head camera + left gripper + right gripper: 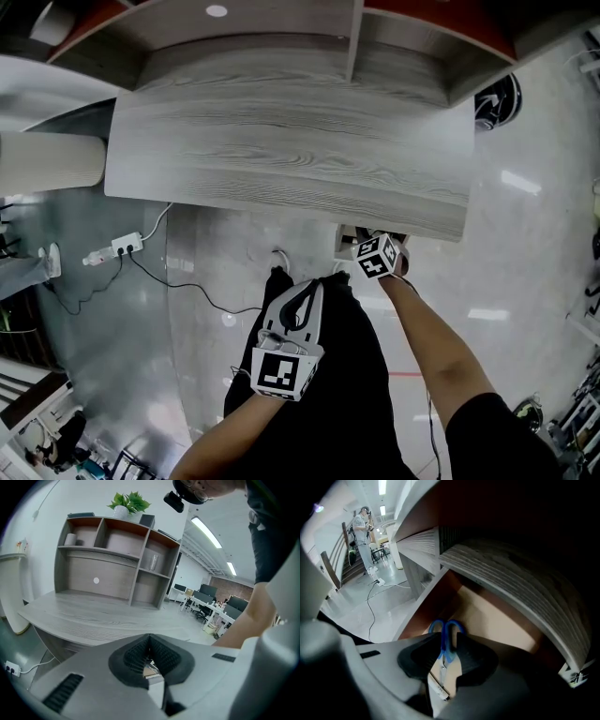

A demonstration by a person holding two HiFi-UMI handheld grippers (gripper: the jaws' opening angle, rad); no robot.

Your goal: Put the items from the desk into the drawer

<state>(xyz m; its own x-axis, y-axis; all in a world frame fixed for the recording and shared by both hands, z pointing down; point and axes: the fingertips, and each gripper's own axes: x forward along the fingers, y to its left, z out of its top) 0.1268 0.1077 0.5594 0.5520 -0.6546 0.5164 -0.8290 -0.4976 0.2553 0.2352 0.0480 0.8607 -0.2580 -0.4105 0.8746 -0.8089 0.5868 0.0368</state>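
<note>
Left tongs [150,641], low centre of the left gripper view: closed, empty. Right tongs [449,641] grip the blue-handled scissors [451,627], handles past the tips, inside the drawer [497,620] beneath the counter [511,573].

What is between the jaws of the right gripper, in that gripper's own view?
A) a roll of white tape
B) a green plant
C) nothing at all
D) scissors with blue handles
D: in the right gripper view the scissors with blue handles are clamped between the two dark pads of the right gripper, over the brown inside of the drawer.
</note>
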